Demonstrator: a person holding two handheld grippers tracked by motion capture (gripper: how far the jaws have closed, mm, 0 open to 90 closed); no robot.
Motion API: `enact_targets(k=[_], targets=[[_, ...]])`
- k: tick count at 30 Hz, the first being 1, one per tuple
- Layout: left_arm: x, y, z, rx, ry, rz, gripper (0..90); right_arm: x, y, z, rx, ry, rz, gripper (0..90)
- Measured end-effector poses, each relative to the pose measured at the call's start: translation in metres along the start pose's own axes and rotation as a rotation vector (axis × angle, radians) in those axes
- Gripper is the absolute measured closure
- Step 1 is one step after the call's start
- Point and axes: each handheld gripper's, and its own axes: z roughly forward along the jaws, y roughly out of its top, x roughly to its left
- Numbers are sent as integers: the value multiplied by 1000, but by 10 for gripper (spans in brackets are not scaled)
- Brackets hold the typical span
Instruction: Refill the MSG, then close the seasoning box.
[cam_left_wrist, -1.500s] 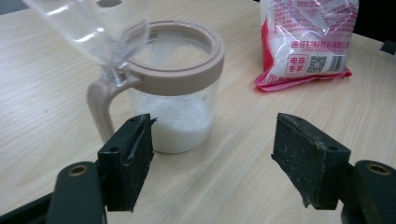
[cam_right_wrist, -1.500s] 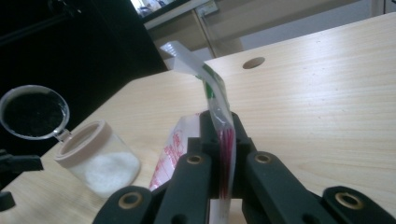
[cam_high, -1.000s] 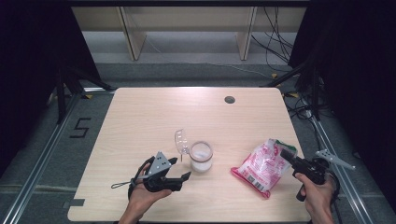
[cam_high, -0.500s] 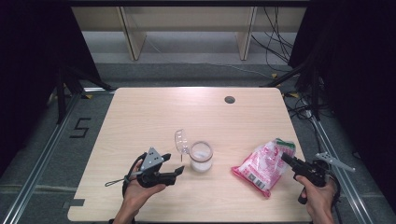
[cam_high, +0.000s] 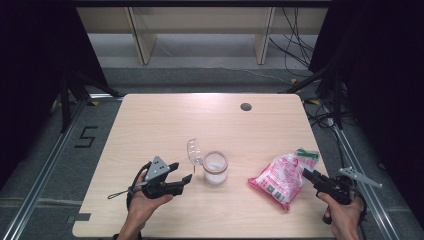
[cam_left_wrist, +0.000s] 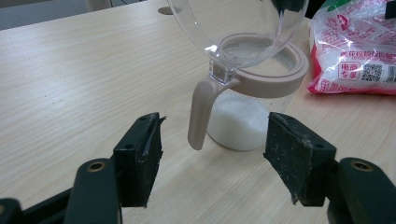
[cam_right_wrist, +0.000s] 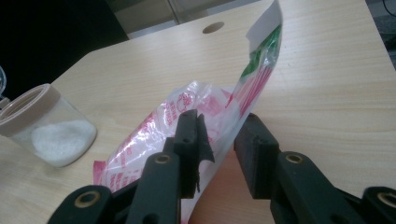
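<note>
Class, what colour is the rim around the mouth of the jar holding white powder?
Beige, or light tan: the jar rim shows best in the left gripper view.

Bench (cam_high: 165, 125) pale matt wood grain; jar (cam_high: 215, 168) clear glossy plastic, matt beige rim; bag (cam_high: 280, 178) crinkly glossy plastic film; claw pads (cam_left_wrist: 140, 154) rough black rubber

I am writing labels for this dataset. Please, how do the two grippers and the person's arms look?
Both the left gripper and the right gripper are black, each topped by a grey three-cornered plate. A thin black cable loops from the left one. The jaw pads are black and scuffed. The forearms are bare, with no sleeves.
</note>
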Motion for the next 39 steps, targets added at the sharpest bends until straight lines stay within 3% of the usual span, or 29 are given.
enact_targets(k=[1, 2, 3, 8, 9, 11, 15, 16, 18, 19, 21, 22, 23, 26, 27, 29, 31, 33, 34, 37, 39], targets=[[0, 0, 0, 1, 2, 3, 362, 0, -1, 0, 2, -1, 0, 700], [0, 0, -1, 0, 2, 0, 366, 2, -1, -1, 21, -3, 32, 695], [1, 0, -1, -3, 1, -4, 367, 0, -2, -1, 18, -9, -4, 690], [4, -1, -1, -8, 8, -17, 372, 3, -3, -4, 33, -29, -22, 666], [4, -1, -1, -10, 8, -17, 374, 6, -4, -5, 39, -32, 16, 646], [5, -1, -2, -13, 4, -17, 379, 4, -5, -6, 31, -29, -10, 621], [7, 0, -5, -17, 8, -22, 400, 7, -9, -13, 47, -19, 5, 614], [8, 0, -5, -24, 3, -20, 417, 9, -9, -14, 48, -22, 36, 612], [9, 0, -7, -27, 4, -19, 438, 7, -10, -16, 40, -26, 3, 611], [10, -1, -7, -32, 4, -17, 448, 9, -10, -18, 45, -17, 18, 609], [13, -1, -8, -46, 3, -1, 493, 12, -11, -21, 43, -26, 40, 605], [12, -1, -10, -54, 11, 14, 537, 10, -11, -22, 29, -34, -4, 598], [13, -2, -11, -74, 13, 35, 571, 13, -12, -23, 30, -33, 27, 590], [13, 0, -14, -88, 14, 64, 652, 13, -12, -27, 28, -35, -12, 587], [13, 0, -15, -93, 15, 65, 683, 13, -12, -27, 16, -41, -34, 584], [12, 1, -16, -105, 13, 51, 751, 18, -13, -30, 21, -37, -12, 581], [14, 1, -16, -114, 9, 60, 797, 22, -14, -32, 9, -32, -33, 580], [14, 0, -16, -114, 12, 40, 828, 25, -16, -35, 7, -26, -57, 578], [14, 0, -15, -118, 4, 46, 833, 27, -16, -35, 9, -24, -46, 578], [14, 2, -14, -112, 1, 51, 849, 34, -20, -38, 10, -11, -83, 577], [14, 3, -13, -115, 0, 53, 856, 42, -22, -41, 32, -8, -61, 574]])
